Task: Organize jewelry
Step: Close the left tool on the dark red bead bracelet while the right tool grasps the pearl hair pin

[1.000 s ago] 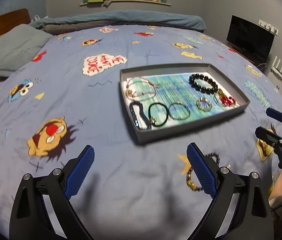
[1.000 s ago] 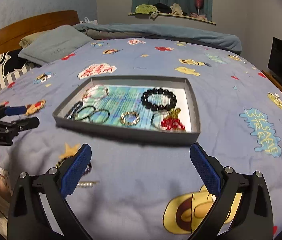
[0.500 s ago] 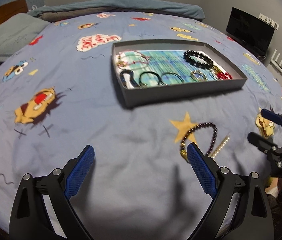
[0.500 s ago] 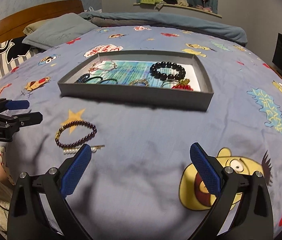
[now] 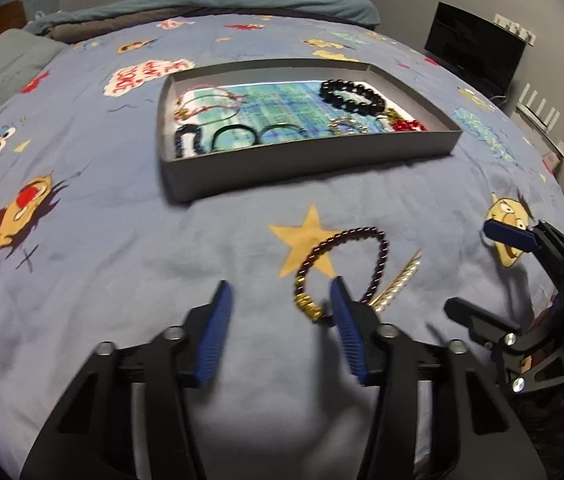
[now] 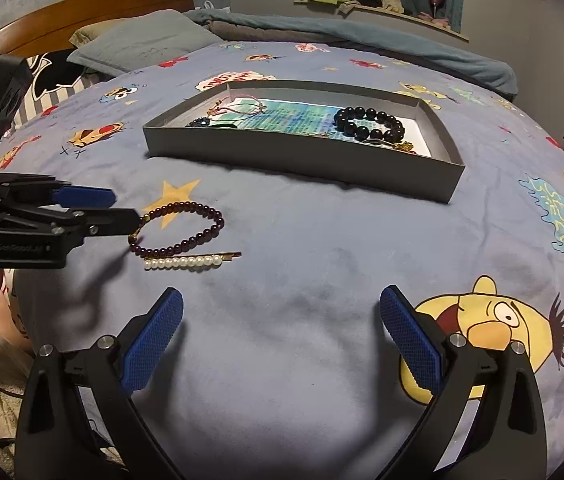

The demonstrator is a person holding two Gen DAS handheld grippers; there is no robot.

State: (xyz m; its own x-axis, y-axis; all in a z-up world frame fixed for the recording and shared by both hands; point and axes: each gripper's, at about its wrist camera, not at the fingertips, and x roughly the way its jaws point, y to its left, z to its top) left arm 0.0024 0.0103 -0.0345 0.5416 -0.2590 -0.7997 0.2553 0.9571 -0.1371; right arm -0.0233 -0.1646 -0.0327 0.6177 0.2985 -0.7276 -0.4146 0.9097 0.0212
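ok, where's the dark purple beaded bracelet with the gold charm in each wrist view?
Left wrist: the dark purple beaded bracelet lies low, right of centre, on the bedspread; its near end sits beside the closing left gripper, outside the pads.
Right wrist: bracelet is left of centre, at the tips of the left gripper.
Shared landmark: the yellow star print under the bracelet's far side.
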